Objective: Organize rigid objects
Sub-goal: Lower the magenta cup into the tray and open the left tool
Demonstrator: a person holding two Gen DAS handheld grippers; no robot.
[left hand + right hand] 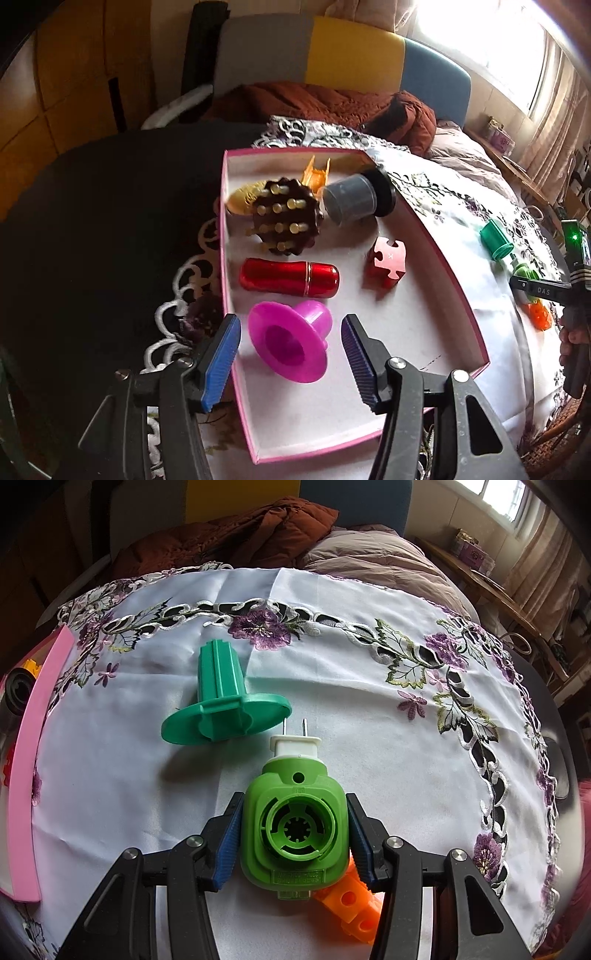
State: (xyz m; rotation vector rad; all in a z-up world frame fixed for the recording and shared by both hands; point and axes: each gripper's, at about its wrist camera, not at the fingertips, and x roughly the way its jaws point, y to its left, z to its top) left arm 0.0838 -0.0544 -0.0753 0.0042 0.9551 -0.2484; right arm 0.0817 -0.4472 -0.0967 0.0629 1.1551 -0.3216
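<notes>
A dark round table carries a white embroidered tablecloth with purple flowers. On the cloth lie a pink-rimmed box at the left of the right wrist view, a teal flanged piece at center, and an orange perforated block near the bottom edge.

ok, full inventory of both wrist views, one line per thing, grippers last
box: 1, pink rim, white inside, on the tablecloth
funnel piece: 1, magenta, in box, between left jaws, untouched
red capsule: 1, in box
puzzle block: 1, red, in box
studded disc: 1, dark brown, in box
grey jar: 1, black lid, tipped against box wall
flanged spool: 1, teal green, on cloth
plug-in unit: 1, light green, white prongs
orange block: 1, under the plug-in unit
tablecloth: 1, white, purple embroidery
left gripper: open
right gripper: shut on plug-in unit
</notes>
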